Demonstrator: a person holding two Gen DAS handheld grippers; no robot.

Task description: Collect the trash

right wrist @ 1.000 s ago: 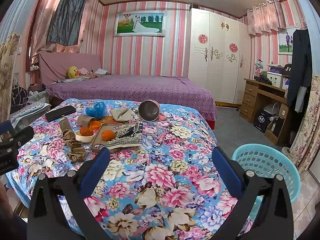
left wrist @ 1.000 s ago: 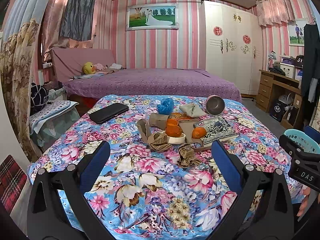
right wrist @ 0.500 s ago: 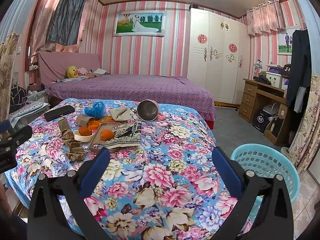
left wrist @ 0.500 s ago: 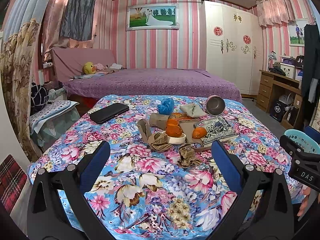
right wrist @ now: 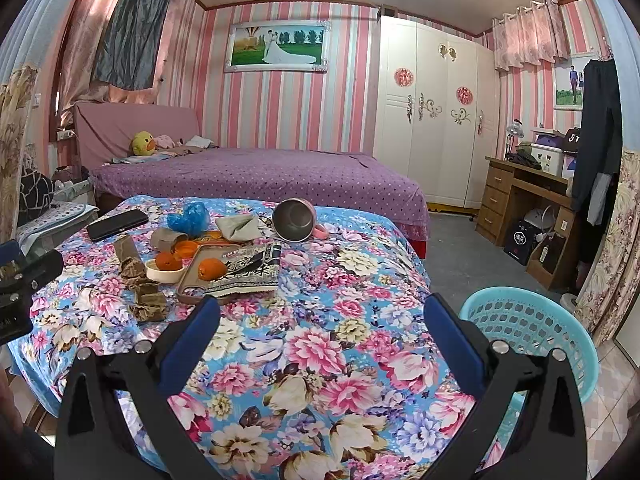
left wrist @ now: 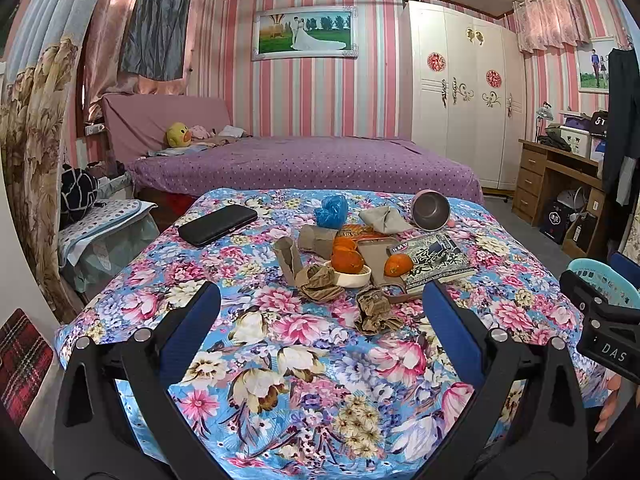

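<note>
While both tongs hovered spread apart and empty, trash sat beyond them on the floral surface [left wrist: 280,360].
Crumpled brown paper [left wrist: 374,312] lay ahead of the left tongs [left wrist: 320,320]; the turquoise basket [right wrist: 528,328] stood beside the right tongs [right wrist: 320,320].

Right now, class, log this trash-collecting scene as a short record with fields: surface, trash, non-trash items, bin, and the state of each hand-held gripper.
surface: floral tablecloth
trash: crumpled brown paper, blue plastic bag, orange peel
non-trash items: black case, metal cup lying on its side, oranges
bin: turquoise basket, on the floor right of the table
left hand-held gripper: open, holding nothing
right hand-held gripper: open, holding nothing
</note>
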